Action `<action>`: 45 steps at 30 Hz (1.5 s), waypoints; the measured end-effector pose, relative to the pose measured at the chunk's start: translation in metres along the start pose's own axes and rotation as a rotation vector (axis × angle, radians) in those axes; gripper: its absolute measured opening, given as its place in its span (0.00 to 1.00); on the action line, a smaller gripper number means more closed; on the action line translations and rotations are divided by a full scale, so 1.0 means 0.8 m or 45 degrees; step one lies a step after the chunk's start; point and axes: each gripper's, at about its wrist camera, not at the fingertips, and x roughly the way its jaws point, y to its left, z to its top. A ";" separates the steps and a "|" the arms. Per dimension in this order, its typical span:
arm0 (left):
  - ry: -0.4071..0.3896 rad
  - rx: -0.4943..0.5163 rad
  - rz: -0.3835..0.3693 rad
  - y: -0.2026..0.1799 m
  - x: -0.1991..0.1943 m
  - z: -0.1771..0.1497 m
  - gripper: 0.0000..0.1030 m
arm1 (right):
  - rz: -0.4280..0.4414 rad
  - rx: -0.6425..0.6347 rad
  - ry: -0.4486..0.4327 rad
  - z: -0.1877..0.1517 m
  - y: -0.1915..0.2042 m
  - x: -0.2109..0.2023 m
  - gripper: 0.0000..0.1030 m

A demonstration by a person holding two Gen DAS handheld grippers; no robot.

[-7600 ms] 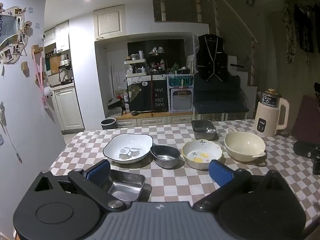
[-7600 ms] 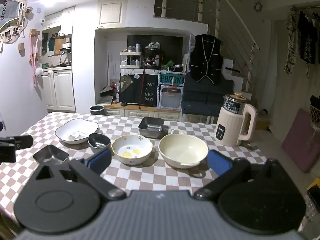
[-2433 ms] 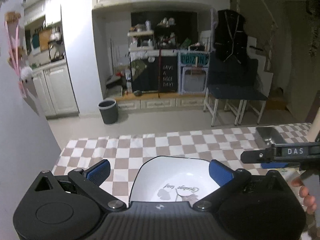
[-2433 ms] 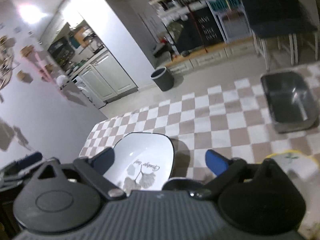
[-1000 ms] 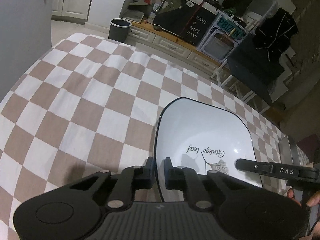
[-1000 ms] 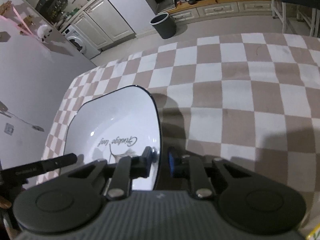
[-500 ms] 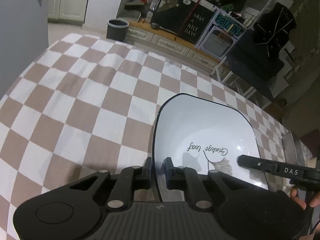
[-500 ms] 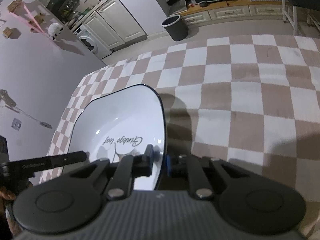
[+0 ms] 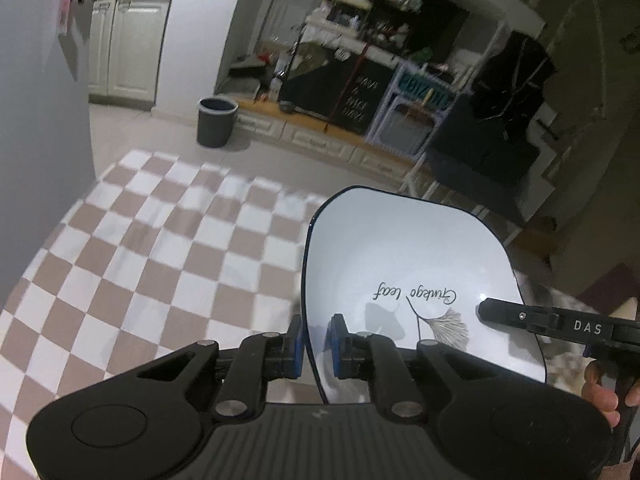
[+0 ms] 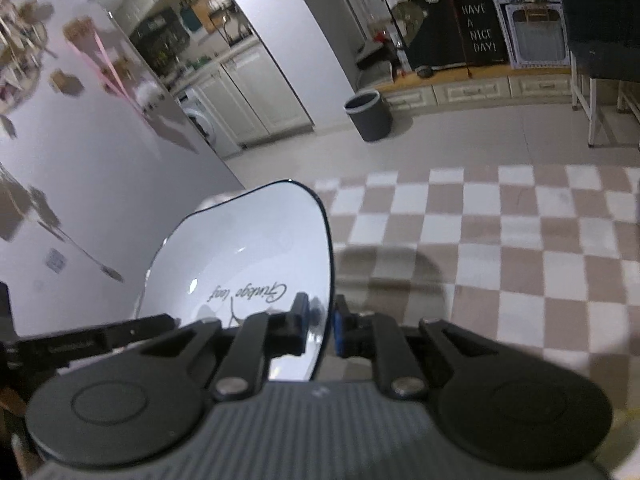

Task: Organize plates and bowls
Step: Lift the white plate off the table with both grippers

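Observation:
A white square plate (image 9: 404,264) with a dark rim and a "Ginkgo leaf" print is held in the air above the checkered table (image 9: 168,256). My left gripper (image 9: 316,340) is shut on its left rim. My right gripper (image 10: 320,330) is shut on its right rim; the plate also shows in the right wrist view (image 10: 248,256). The right gripper's black body (image 9: 560,326) shows at the plate's far side in the left wrist view. The other bowls are out of view.
The brown and white checkered tablecloth (image 10: 500,240) spreads below. A grey wall (image 10: 80,184) stands to the left of the table. A dark bin (image 9: 216,120) and kitchen cabinets lie beyond the table's far edge.
Both grippers have lifted the plate higher off the table and tilted upward, so more of the room shows. Both stay shut on its rim.

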 end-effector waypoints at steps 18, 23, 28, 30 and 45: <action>-0.055 0.191 -0.169 -0.203 -0.178 -0.071 0.13 | -0.119 0.057 -0.202 -0.067 -0.004 -0.288 0.14; -0.032 0.275 -0.198 -0.249 -0.199 -0.113 0.14 | -0.161 0.105 -0.222 -0.111 -0.023 -0.349 0.13; 0.036 0.308 -0.259 -0.272 -0.197 -0.160 0.13 | -0.194 0.192 -0.223 -0.165 -0.052 -0.384 0.13; 0.057 0.332 -0.268 -0.280 -0.194 -0.181 0.14 | -0.209 0.222 -0.214 -0.182 -0.061 -0.391 0.13; 0.302 0.389 -0.353 -0.287 -0.088 -0.274 0.16 | -0.393 0.378 0.006 -0.263 -0.146 -0.365 0.13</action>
